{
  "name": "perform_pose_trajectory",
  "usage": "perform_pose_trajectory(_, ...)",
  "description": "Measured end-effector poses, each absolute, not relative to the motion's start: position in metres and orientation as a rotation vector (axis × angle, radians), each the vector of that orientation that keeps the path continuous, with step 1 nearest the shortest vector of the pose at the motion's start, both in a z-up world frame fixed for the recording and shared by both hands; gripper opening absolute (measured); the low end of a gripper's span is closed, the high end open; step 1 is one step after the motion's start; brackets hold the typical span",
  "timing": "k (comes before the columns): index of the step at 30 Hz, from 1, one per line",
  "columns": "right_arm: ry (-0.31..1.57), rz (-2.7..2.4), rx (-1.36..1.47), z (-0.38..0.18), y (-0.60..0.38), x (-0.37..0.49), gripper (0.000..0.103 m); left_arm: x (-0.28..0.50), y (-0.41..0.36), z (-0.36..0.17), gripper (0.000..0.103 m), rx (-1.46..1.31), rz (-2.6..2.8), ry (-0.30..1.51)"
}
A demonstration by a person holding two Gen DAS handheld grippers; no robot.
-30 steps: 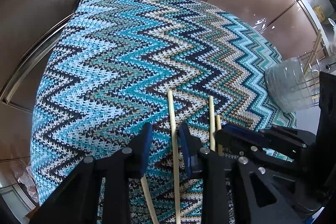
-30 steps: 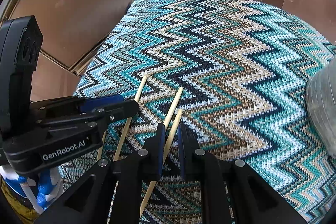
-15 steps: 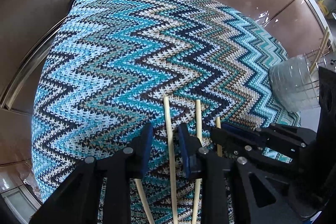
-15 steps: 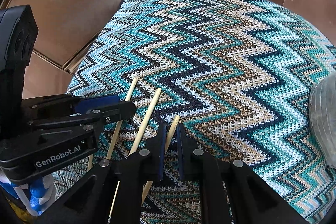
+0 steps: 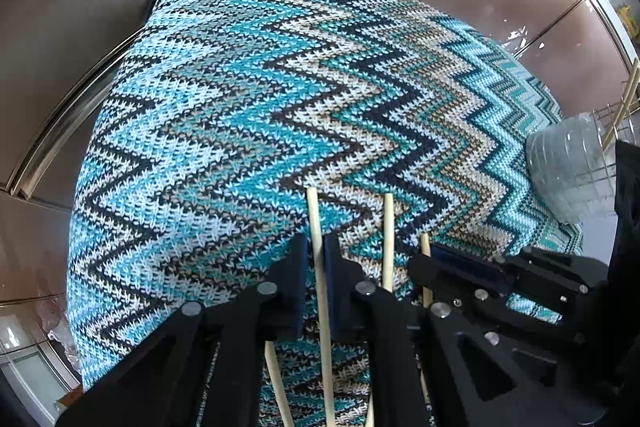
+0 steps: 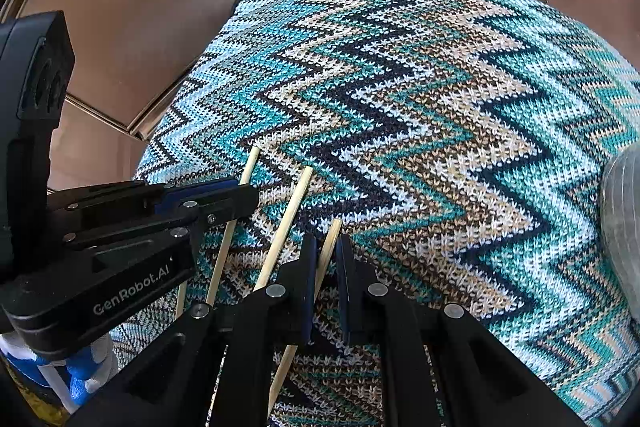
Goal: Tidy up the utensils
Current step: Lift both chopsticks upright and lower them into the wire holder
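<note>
Three chopsticks on zigzag knit mat [image 5: 248, 115]. Left gripper [image 5: 316, 259] clamped on leftmost chopstick [image 5: 313, 215]; right gripper [image 6: 326, 255] pinching rightmost chopstick [image 6: 332, 235]. Middle chopstick [image 5: 388, 227] loose between.

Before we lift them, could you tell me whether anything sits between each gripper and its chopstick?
Nothing visible does. The left gripper is shut on one chopstick, the right gripper on another chopstick. A third chopstick lies free between them on the cloth.
</note>
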State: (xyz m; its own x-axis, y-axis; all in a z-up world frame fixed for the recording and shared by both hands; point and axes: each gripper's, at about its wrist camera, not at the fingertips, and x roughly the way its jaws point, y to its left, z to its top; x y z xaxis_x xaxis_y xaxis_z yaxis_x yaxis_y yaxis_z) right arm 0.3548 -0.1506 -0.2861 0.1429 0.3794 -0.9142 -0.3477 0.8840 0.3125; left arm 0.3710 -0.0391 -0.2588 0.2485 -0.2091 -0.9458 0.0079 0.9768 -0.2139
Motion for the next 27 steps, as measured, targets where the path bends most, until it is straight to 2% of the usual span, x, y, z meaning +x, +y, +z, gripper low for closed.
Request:
perform_pose_trajectory(9,1.227,0.535,0.035,-0.255,-0.171,0.32,0.008,0.336,-0.028,-0.219,0.004,-0.235,-0.186,1.155)
perform_pose_trajectory(19,0.979,0.559,0.058,-0.191,-0.192,0.24,0.006,0.268,-0.013,-0.159,0.004,-0.279,-0.203,0.943)
perform_pose_trajectory(27,0.801,0.561,0.046,-0.146,-0.203,0.179,0.006,0.221,-0.016,-0.126,0.004,-0.249,-0.19,0.842)
